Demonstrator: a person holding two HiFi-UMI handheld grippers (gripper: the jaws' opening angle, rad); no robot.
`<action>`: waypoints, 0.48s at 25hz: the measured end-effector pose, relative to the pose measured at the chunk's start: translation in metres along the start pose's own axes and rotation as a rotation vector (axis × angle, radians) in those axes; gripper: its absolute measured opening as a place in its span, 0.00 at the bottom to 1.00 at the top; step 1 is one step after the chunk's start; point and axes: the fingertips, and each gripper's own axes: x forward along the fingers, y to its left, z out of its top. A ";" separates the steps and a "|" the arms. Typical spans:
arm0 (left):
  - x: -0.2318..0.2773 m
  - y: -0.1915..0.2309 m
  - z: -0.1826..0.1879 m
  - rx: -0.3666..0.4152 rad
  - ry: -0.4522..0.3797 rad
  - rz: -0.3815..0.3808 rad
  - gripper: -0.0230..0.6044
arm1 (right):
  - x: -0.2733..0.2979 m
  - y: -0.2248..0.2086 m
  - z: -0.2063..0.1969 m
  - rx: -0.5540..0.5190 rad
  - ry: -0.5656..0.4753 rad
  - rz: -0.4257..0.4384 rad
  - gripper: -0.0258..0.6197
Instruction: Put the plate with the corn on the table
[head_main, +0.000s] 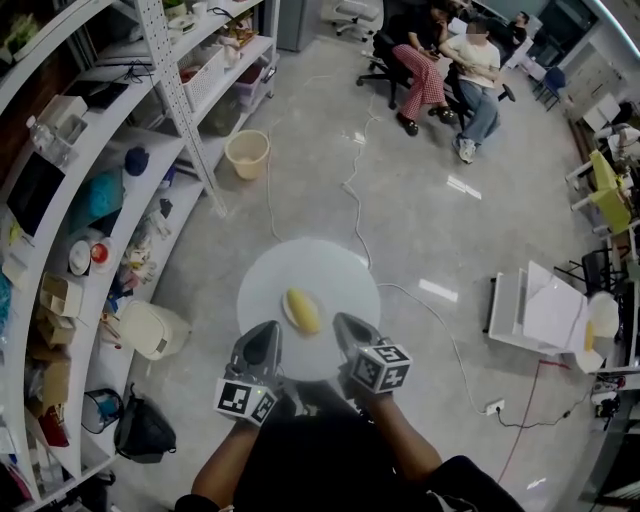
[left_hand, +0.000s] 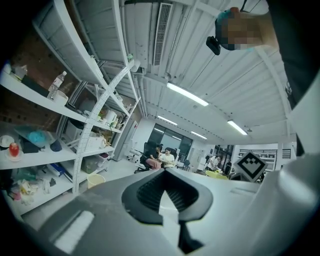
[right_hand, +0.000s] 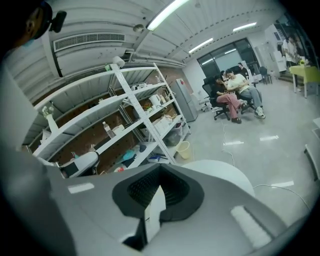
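Note:
A yellow corn cob (head_main: 303, 310) lies on a small white plate (head_main: 287, 314) that sits near the front of a round white table (head_main: 270, 275). My left gripper (head_main: 268, 335) hangs just left of the plate and my right gripper (head_main: 345, 328) just right of it, neither touching it. In the left gripper view the left gripper (left_hand: 169, 200) has its dark pads together, with only a thin white strip in the slit. The right gripper (right_hand: 155, 200) looks the same, shut, with the table (right_hand: 225, 172) behind it.
White shelving (head_main: 110, 180) full of boxes and bottles runs down the left. A beige bucket (head_main: 247, 153) stands on the floor beyond the table. Two people sit on chairs (head_main: 450, 60) at the back. A cable (head_main: 355, 190) trails over the floor; a white cart (head_main: 545, 310) stands right.

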 end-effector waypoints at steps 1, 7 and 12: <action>-0.001 -0.002 0.003 0.004 -0.006 -0.002 0.04 | -0.003 0.003 0.002 -0.007 -0.008 0.001 0.05; -0.006 -0.009 0.021 0.027 -0.040 -0.014 0.04 | -0.019 0.016 0.015 -0.050 -0.084 -0.008 0.05; -0.011 -0.016 0.027 0.044 -0.056 -0.024 0.04 | -0.033 0.024 0.025 -0.082 -0.152 0.002 0.05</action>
